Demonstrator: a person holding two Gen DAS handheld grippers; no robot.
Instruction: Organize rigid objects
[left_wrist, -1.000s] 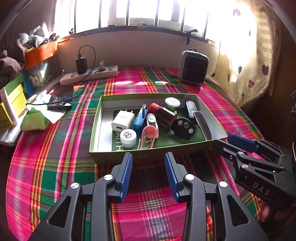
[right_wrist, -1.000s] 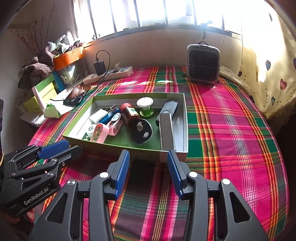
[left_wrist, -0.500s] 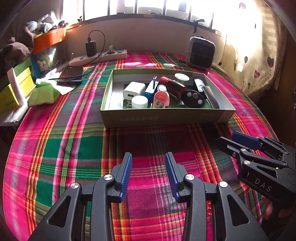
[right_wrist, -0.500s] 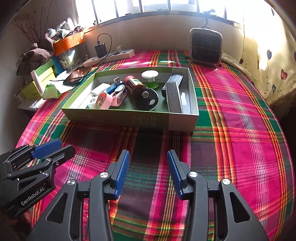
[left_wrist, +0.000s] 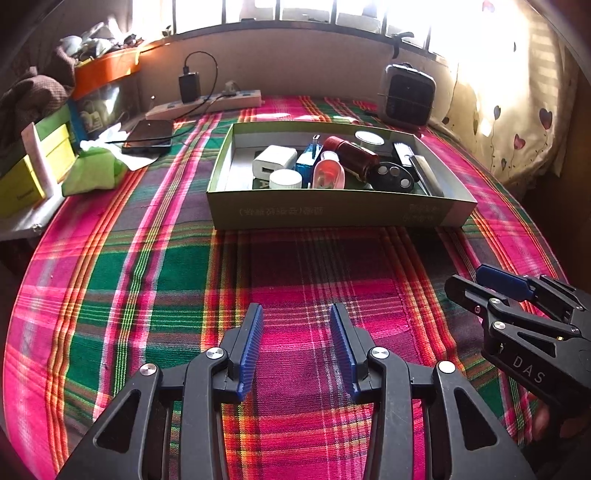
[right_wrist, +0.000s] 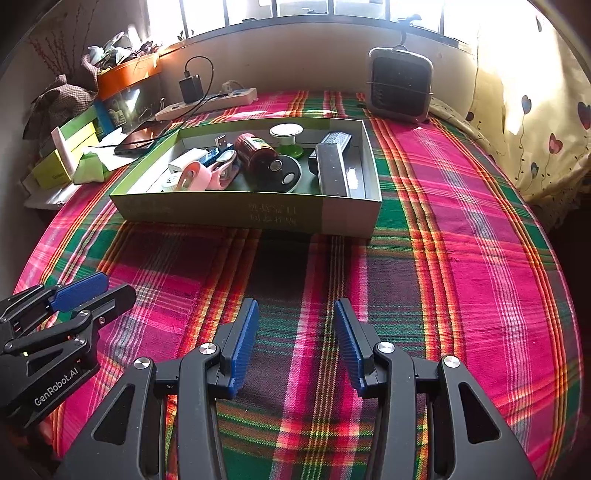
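Both claws, left (left_wrist: 296, 345) and right (right_wrist: 293, 341), have drawn back from the far box (left_wrist: 332, 214), spread and empty; its small things (left_wrist: 334, 166) all sit inside, so sorting looks finished.

Bare plaid cloth (left_wrist: 295, 273) open before both claws, green box (left_wrist: 332, 214) wall beyond, crowded inside.

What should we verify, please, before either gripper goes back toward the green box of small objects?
1. Left gripper open and holding nothing: ok.
2. Right gripper open and holding nothing: ok.
3. Grippers apart, not touching: ok.
4. Plaid cloth between grippers and green box free of objects: ok.
5. Box items all inside its walls: ok.
6. Whether the dark red jar rests loose on its neighbours: cannot tell.
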